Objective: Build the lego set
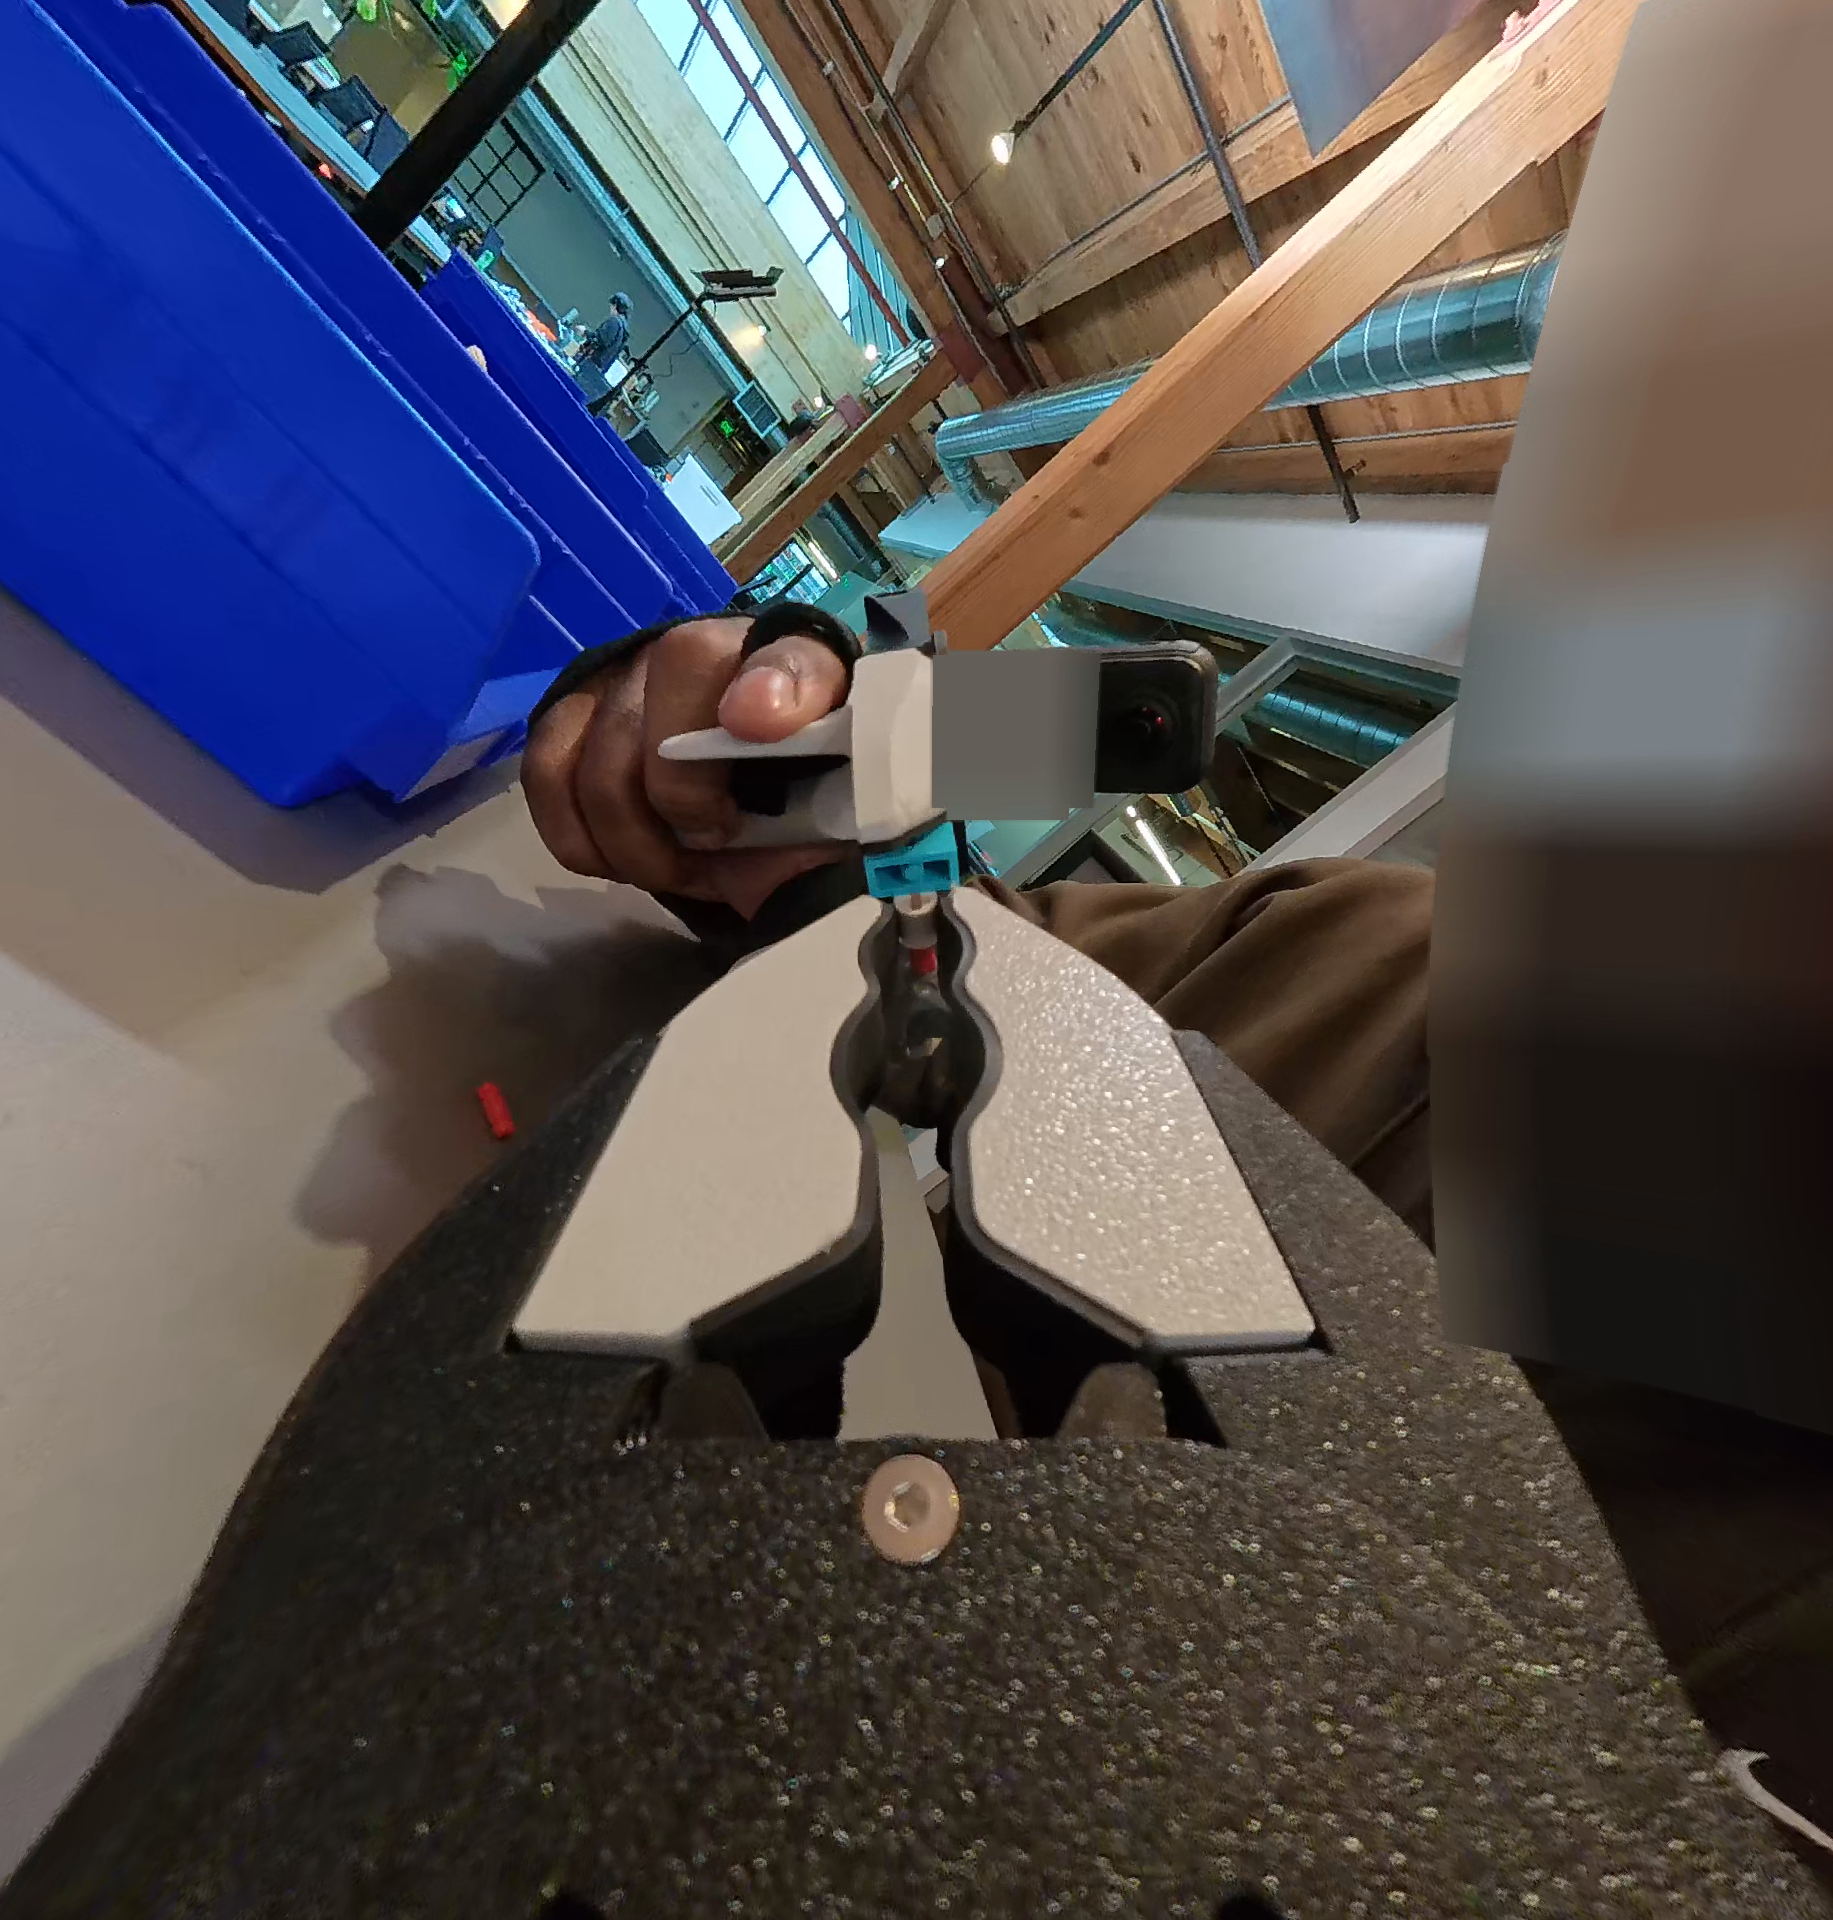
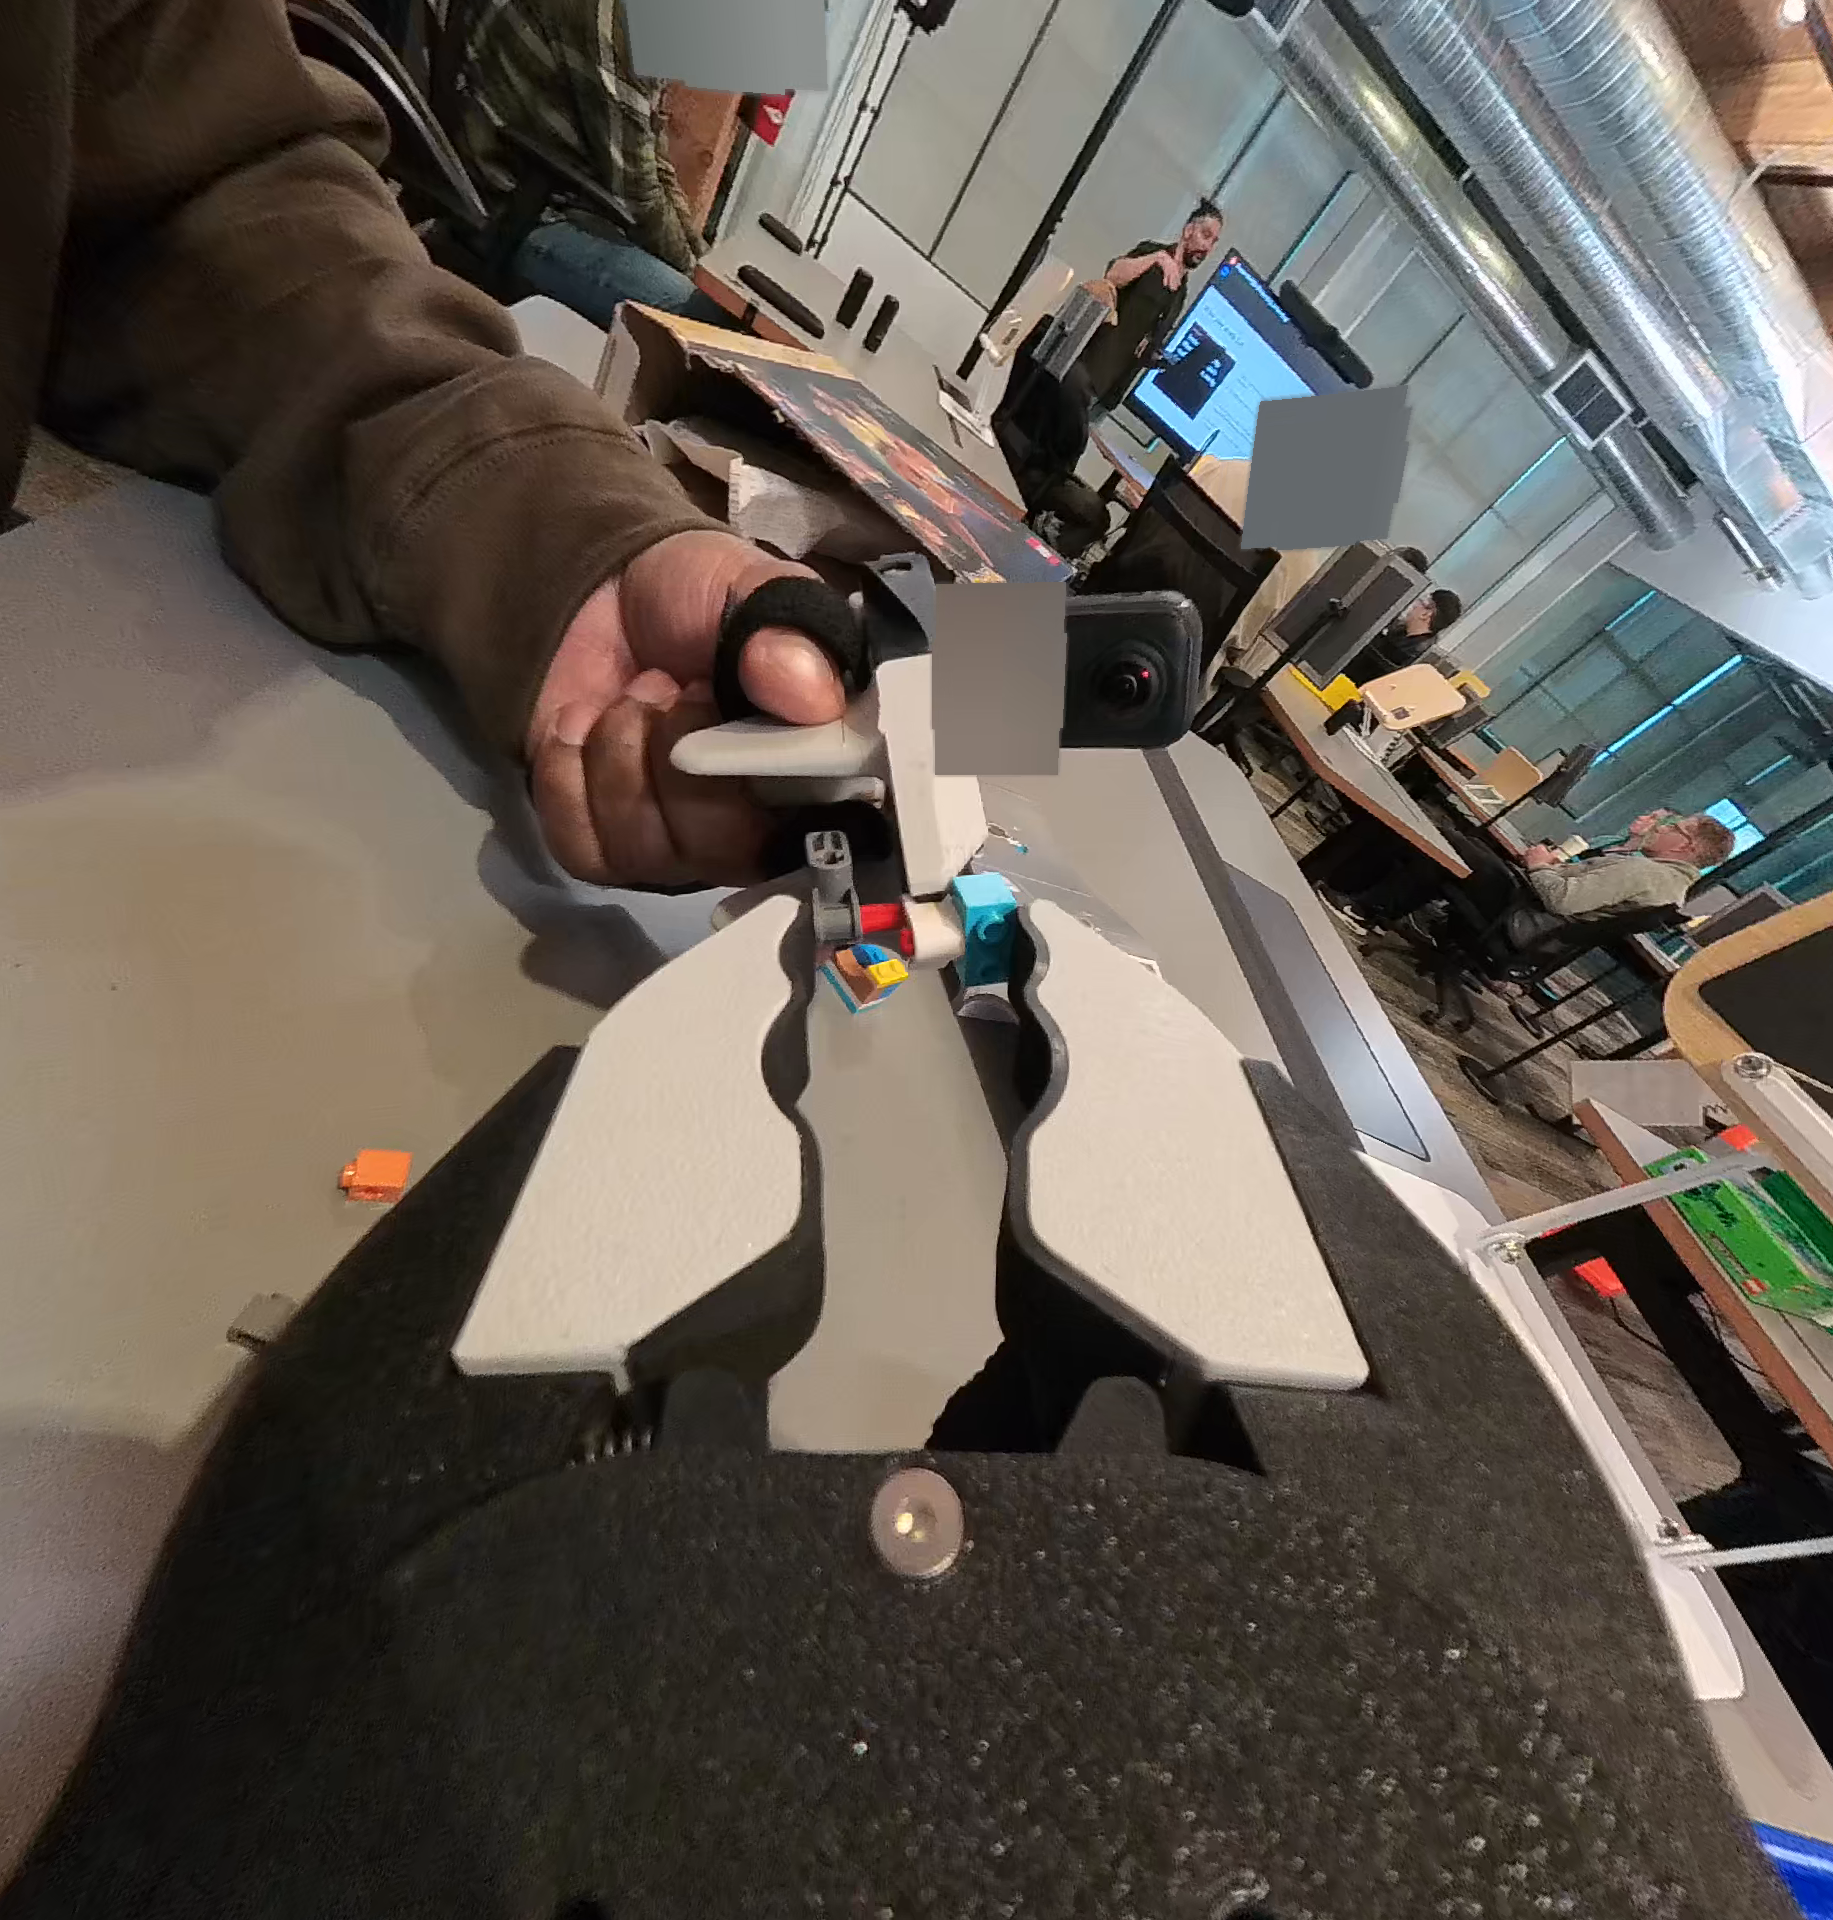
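A small lego assembly is held between both grippers above the table. It is a teal brick [image 2: 979, 925], a red axle [image 2: 881, 914] and a dark grey connector [image 2: 834, 883]. My left gripper [image 1: 917, 920] is shut on the axle, with the teal brick [image 1: 910, 871] sticking out past its tips. My right gripper [image 2: 912, 925] has its jaws partly apart around the assembly. The brick lies against its right finger and the connector by its left finger. In the right wrist view the left gripper [image 2: 933, 935] reaches down from above. The right gripper [image 1: 922, 831] faces me in the left wrist view.
A red piece [image 1: 494, 1110] lies on the grey table [image 1: 112, 1247]. Blue bins [image 1: 216, 416] stand at the back left. An orange piece [image 2: 375, 1174], a grey piece [image 2: 263, 1320] and a small multicoloured build [image 2: 865, 977] lie on the table. A cardboard box [image 2: 839, 436] sits behind. Only a small space, under 4 cm, lies between the two pairs of fingers.
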{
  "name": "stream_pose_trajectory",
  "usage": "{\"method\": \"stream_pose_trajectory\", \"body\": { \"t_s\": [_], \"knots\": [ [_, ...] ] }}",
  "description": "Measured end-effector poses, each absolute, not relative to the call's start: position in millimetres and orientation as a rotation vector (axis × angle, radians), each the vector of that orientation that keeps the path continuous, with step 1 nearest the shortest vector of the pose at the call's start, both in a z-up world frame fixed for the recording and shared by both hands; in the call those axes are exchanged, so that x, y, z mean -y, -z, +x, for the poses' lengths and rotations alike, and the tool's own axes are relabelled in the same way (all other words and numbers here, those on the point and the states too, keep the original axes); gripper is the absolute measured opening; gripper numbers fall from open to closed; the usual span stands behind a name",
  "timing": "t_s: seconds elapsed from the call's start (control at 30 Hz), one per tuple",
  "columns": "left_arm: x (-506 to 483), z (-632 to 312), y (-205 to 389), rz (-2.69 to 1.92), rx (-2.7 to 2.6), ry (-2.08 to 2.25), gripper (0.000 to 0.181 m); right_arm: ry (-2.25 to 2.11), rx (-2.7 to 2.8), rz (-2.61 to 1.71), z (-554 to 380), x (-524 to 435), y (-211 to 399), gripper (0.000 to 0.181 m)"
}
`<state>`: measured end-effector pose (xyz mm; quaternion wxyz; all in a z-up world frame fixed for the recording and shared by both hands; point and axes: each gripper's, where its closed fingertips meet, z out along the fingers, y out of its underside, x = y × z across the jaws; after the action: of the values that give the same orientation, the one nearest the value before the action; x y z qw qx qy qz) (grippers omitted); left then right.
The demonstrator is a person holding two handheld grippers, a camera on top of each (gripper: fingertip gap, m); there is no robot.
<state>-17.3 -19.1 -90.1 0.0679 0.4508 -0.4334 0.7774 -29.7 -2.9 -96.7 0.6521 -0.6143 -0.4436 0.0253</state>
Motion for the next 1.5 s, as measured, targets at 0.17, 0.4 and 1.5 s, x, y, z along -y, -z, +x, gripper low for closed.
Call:
{"method": "stream_pose_trajectory", "body": {
  "t_s": [0.17,0.4,1.5],
  "knots": [
    [20.1,-17.8,91.1,1.359,1.328,-2.333,0.007,-0.066,1.02,-1.401,-30.0,3.5,98.1,0.035],
    [20.6,-18.2,92.2,1.359,1.345,-2.325,0.007,-0.069,1.031,-1.412,-30.1,3.6,99.5,0.034],
    [13.6,-16.9,91.4,1.337,1.236,-2.329,0.007,-0.121,0.992,-1.45,-27.5,2.3,98.9,0.04]
  ]
}}
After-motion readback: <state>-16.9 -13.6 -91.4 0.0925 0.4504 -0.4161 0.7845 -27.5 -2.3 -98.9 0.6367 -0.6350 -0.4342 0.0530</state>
